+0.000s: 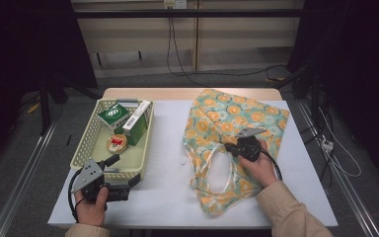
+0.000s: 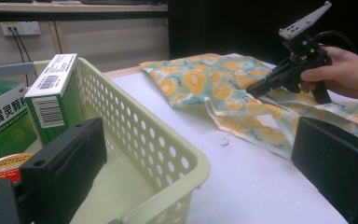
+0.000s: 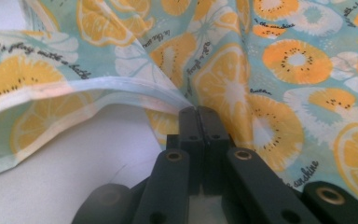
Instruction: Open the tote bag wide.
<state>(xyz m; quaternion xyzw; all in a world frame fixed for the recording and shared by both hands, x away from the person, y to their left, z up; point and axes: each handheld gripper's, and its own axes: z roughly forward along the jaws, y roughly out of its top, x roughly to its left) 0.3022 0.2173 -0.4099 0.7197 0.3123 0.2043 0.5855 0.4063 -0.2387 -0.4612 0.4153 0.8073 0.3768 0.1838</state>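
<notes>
Two tools at work here. The right tool (image 1: 233, 146) is clamped shut on the hemmed mouth edge of the soft cloth tote bag printed with orange slices on pale teal (image 1: 237, 116); in the right gripper view its jaws are pressed flat together with the fabric rim (image 3: 135, 93) pinched at their tips. The bag lies flat on the white desk (image 1: 168, 163), at about 3 o'clock from the cream perforated plastic basket (image 1: 145, 148). The left tool (image 1: 116, 168) sits by the basket's near rim with its jaws standing wide apart, gripping nothing.

My take: that bag is light, floppy and will sag or bunch wherever it isn't supported. The doubled hem or the pale handle loops (image 1: 217, 168) look like the best places to grab, since single-layer cloth may slip.
</notes>
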